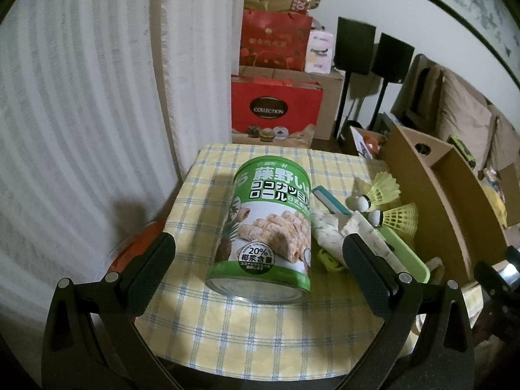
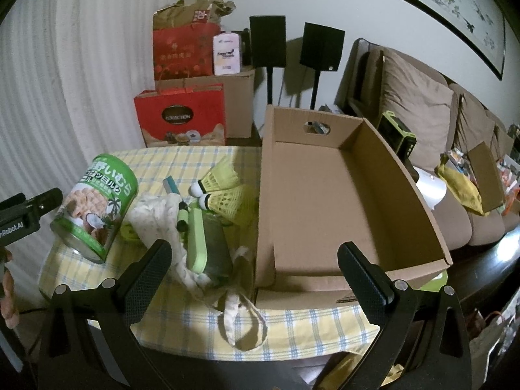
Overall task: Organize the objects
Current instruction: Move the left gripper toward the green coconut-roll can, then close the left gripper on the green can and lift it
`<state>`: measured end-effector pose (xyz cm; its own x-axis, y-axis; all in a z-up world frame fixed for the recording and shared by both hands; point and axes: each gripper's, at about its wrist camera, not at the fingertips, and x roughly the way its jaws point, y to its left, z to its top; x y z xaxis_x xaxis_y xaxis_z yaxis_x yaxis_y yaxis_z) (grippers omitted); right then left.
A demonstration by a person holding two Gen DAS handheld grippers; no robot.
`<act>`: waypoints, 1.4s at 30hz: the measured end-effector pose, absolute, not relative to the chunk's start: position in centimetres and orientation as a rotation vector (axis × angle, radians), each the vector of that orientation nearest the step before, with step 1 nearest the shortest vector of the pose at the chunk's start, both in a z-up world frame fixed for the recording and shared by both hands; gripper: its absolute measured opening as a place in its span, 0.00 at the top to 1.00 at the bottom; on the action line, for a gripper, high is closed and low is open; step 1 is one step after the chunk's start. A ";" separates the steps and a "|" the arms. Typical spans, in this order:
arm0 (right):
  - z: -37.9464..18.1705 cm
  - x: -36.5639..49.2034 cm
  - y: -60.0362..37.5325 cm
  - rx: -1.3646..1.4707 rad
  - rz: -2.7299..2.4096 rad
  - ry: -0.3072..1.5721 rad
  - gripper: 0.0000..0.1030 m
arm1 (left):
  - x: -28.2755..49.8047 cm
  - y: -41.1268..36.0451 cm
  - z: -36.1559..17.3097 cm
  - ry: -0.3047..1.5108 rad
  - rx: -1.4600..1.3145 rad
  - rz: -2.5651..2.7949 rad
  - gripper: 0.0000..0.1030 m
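Observation:
A green and white snack can (image 1: 269, 227) stands on the checked tablecloth (image 1: 260, 334); it also shows in the right wrist view (image 2: 97, 208). My left gripper (image 1: 256, 260) is open, with a finger on each side of the can and apart from it. To the can's right lie a white patterned pouch (image 2: 156, 214), a green case (image 2: 198, 240), a teal-edged item (image 1: 328, 200) and two yellow shuttlecocks (image 2: 224, 188). An open empty cardboard box (image 2: 325, 195) stands at the right. My right gripper (image 2: 253, 263) is open and empty, above the table's near edge in front of the box.
Red gift bags (image 2: 182, 117) and cardboard boxes are stacked behind the table beside white curtains. Two black speakers on stands (image 2: 321, 48) stand by the wall. A brown sofa (image 2: 422, 123) with cushions and clutter is at the right. A pouch strap loop (image 2: 240, 321) lies near the table's front.

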<state>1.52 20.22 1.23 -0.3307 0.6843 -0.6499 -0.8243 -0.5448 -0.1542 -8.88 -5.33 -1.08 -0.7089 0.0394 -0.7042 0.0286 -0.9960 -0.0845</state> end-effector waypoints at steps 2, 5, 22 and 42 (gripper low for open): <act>1.2 1.6 20.2 -0.839 1.986 0.248 0.00 | -8.9 -5.3 -1.0 -0.134 -1.197 2.894 0.00; 1.2 1.6 20.3 -0.838 1.984 0.250 0.00 | -9.3 -5.1 -1.0 -0.123 -1.200 2.890 0.00; -0.2 -1.0 21.8 -0.901 1.959 0.269 0.00 | -14.5 -4.0 -4.4 -0.002 -1.379 2.821 0.00; -1.6 -5.1 24.2 -0.946 1.945 0.219 0.00 | -16.8 -4.2 -7.3 -0.005 -1.487 2.704 0.00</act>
<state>-5.07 24.18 -1.56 -0.2706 0.6679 -0.6933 -0.8053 -0.5517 -0.2172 -16.77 -4.21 -7.35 -0.5342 0.0506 -0.8439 -0.0475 -0.9984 -0.0297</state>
